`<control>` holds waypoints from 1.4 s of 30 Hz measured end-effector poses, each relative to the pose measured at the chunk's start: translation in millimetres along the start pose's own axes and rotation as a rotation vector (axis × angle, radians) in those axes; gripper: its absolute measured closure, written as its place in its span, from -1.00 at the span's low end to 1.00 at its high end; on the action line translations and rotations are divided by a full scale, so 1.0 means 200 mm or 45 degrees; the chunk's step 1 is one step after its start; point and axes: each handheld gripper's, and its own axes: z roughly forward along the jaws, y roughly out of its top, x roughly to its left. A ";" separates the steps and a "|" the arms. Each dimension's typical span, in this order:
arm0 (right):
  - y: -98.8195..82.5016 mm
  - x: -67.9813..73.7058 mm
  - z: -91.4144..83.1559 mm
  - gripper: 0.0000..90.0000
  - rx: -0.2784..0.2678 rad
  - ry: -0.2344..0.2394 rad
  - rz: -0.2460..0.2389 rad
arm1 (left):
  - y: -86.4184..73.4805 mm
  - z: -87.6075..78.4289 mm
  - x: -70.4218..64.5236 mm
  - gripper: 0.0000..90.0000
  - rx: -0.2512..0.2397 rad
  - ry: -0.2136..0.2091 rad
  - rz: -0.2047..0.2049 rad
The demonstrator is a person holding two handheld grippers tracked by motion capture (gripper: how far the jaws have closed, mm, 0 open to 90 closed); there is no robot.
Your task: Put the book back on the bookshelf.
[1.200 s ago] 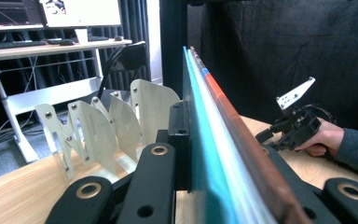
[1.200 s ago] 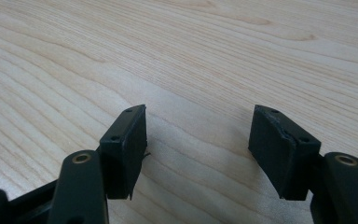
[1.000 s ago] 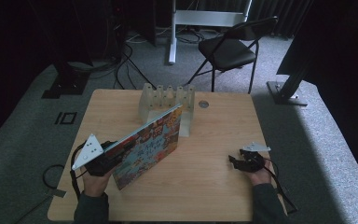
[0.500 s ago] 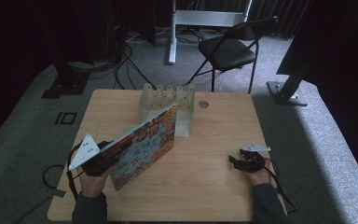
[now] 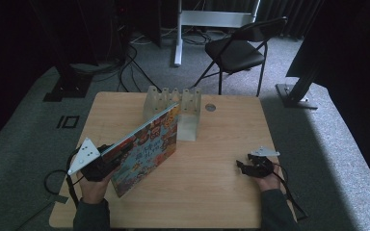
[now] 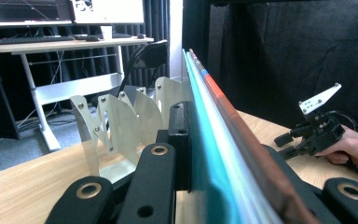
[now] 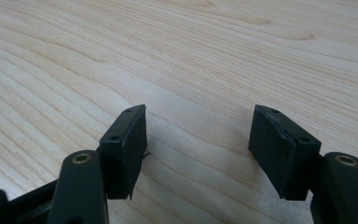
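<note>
Black jaws of your left gripper (image 5: 107, 161) clamp one colourful book (image 5: 147, 147), tilted over the counter's (image 5: 221, 192) left half with its top corner at the single white slotted rack (image 5: 173, 108) by the far edge. Your right gripper (image 5: 244, 166), one of two, rests near the right edge, jaws partway open, empty over bare wood.
</note>
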 end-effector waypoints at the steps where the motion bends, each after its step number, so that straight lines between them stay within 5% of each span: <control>1: 0.00 0.00 0.00 -0.19 0.000 0.000 0.000 | 0.00 0.00 0.00 0.79 0.000 0.004 0.000; 42: 0.00 0.00 0.00 -0.19 0.000 0.000 0.000 | 0.01 -0.04 -0.01 0.79 -0.058 0.198 -0.032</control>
